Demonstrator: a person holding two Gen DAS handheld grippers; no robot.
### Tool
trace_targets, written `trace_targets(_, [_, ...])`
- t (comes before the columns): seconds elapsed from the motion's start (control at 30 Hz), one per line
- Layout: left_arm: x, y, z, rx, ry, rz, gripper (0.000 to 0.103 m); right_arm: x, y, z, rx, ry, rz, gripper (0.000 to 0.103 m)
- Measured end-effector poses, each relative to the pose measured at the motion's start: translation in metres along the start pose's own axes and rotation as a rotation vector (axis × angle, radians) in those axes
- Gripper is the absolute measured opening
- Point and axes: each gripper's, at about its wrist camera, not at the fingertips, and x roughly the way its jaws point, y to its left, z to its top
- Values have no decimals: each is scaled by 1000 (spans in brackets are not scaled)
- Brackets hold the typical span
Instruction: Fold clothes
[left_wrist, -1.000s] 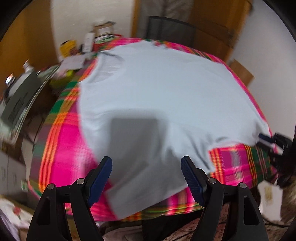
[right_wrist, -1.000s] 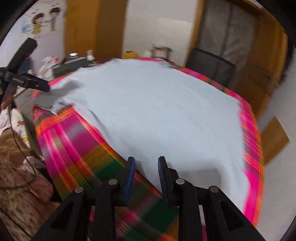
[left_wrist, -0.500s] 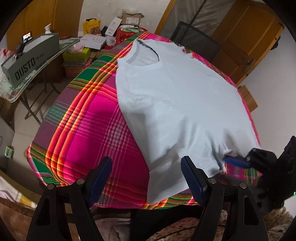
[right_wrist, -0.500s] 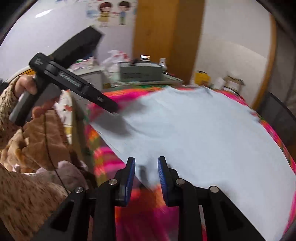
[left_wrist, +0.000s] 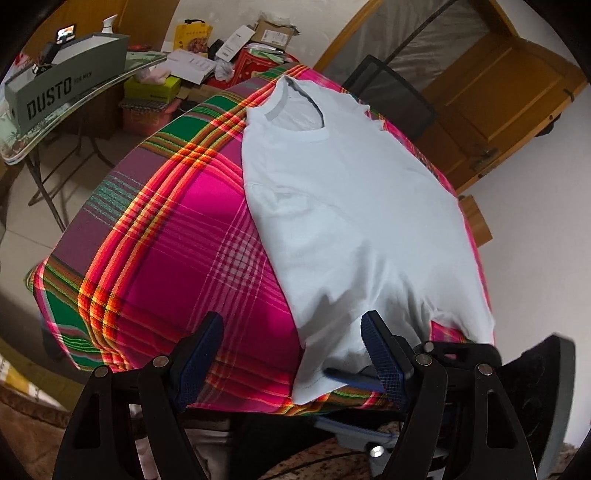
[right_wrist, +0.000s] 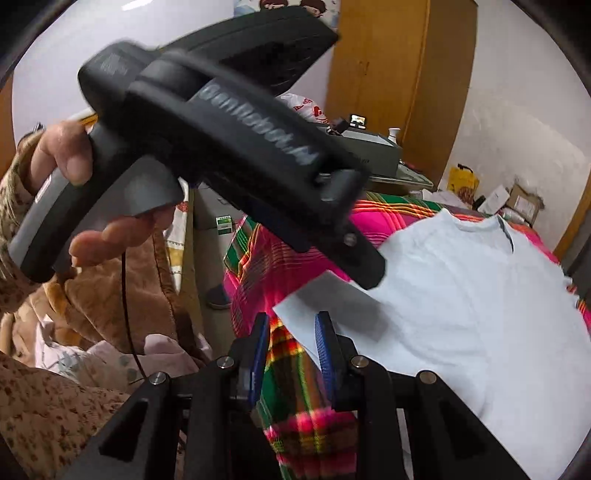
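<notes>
A pale blue T-shirt (left_wrist: 347, 206) lies flat on a table under a pink, green and orange plaid cloth (left_wrist: 177, 229), collar at the far end, hem hanging over the near edge. It also shows in the right wrist view (right_wrist: 461, 295). My left gripper (left_wrist: 291, 354) is open, hovering just above the shirt's near left hem corner. My right gripper (right_wrist: 291, 347) is narrowly open at the table's near edge, with the shirt's hem corner just beyond its right finger. The left gripper's black body crosses the right wrist view above the shirt.
A side table (left_wrist: 85, 99) at the left carries a grey box (left_wrist: 62, 77) and cartons. A black chair (left_wrist: 391, 99) and a wooden door (left_wrist: 498, 92) stand beyond the table. The person's brown patterned clothing (right_wrist: 55, 387) fills the lower left of the right wrist view.
Both grippers have swung toward the shirt's near hem and come close together. The right gripper now sits beside the left one. Neither has changed its opening.
</notes>
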Motion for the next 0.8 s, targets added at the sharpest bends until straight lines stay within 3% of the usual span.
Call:
trace_targets(0.13, [-1, 5, 1, -20, -5, -7, 78, 11, 12, -1, -61, 6, -59, 26])
trace_targets(0.3, [-5, 7, 4, -18, -15, -12, 78, 11, 10, 0, -35, -5, -67, 25])
trace_targets(0.4, [-7, 8, 9, -22, -29, -6, 78, 9, 6, -1, -12, -12, -67, 11])
trace_targets(0.43, [-7, 9, 11, -24, -32, -3, 78, 5, 0, 0, 2, -20, -68, 4])
trace_targets(0.6, [-7, 9, 23, -10, -41, 9, 78, -16, -29, 5, 75, -58, -73, 4])
trace_targets(0.8, [-15, 8, 57, -8, -110, -15, 78, -41, -65, 11, 163, -103, -80, 4])
